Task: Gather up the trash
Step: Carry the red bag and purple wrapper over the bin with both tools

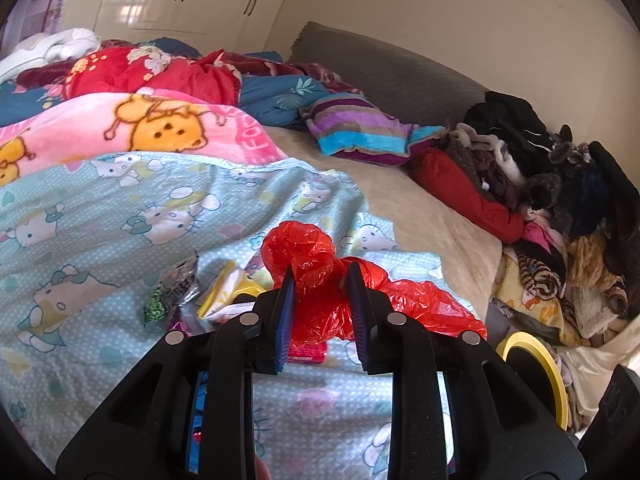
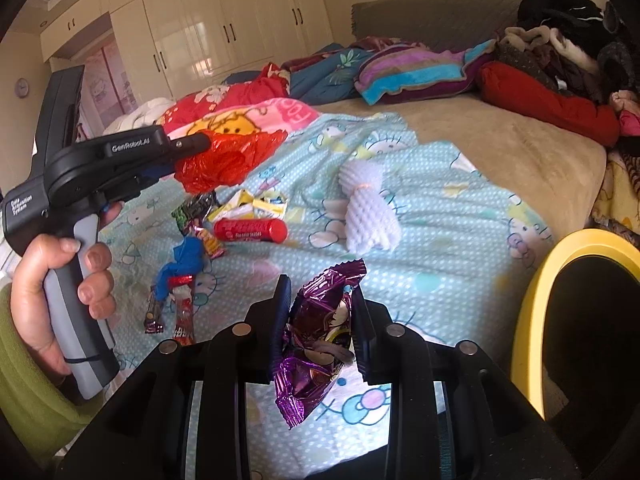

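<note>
- Left gripper [image 1: 320, 280]: your jaws pinch a crumpled red bag [image 1: 316, 264], held clear above the sheet [image 1: 120, 208]; the right wrist view shows the same bag [image 2: 228, 160] hanging from the fingertips.
- Right gripper [image 2: 320, 300]: your jaws pinch a purple foil wrapper [image 2: 316, 332], lifted off the sheet [image 2: 440, 220]; its print is too creased to read.
- Left gripper body: "GenRobot.AI" on the side; a smaller label on the rear housing is only partly legible.
- Your left hand [image 2: 60, 280] wraps the grey handle, a green sleeve [image 2: 24, 380] behind it.
- Trash lying on the sheet: a red tube [image 2: 250, 230] with unreadable white print, a yellow-white wrapper [image 2: 256, 204], a blue scrap [image 2: 184, 260], two small red sachets [image 2: 182, 312], a dark wrapper [image 2: 196, 208], a white foam net [image 2: 370, 216].
- Yellow-rimmed bin [image 2: 532, 300]: at the bed's edge, to your right.
- Pink blanket [image 1: 160, 128]: letters "FOC" readable along its hem.
</note>
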A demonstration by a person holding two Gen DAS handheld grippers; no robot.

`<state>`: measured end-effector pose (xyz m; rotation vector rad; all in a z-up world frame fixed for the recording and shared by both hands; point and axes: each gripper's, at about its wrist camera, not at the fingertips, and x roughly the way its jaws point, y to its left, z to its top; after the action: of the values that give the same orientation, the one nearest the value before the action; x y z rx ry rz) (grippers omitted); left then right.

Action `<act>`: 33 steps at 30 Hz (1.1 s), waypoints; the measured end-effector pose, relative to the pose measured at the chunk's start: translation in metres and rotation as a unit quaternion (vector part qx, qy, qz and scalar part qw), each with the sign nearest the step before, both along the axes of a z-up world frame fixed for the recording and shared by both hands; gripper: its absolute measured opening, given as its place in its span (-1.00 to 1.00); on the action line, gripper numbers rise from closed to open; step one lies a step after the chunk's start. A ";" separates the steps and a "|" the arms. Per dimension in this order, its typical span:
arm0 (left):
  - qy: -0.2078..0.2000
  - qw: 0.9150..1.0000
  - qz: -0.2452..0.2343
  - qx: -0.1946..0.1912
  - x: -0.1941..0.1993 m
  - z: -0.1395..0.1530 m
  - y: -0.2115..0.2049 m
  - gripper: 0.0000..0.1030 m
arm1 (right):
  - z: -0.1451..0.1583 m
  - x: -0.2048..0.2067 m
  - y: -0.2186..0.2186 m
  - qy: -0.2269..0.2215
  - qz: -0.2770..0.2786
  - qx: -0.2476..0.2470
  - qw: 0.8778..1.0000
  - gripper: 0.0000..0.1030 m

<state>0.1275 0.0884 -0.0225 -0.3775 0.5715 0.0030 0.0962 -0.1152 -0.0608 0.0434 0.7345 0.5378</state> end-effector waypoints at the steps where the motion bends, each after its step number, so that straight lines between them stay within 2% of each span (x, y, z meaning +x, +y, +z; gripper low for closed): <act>1: -0.001 1.000 -0.002 0.001 0.000 0.001 -0.001 -0.63 | 0.001 0.001 -0.002 0.000 -0.002 0.001 1.000 -0.48; 33: -0.025 0.996 -0.084 0.033 -0.012 0.023 -0.070 -0.63 | 0.035 -0.001 -0.083 -0.037 -0.101 0.029 0.994 -0.48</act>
<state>0.1160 0.0185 0.0004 -0.2643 0.5500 -0.1497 0.0954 -0.1977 -0.0258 0.1498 0.6333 0.3659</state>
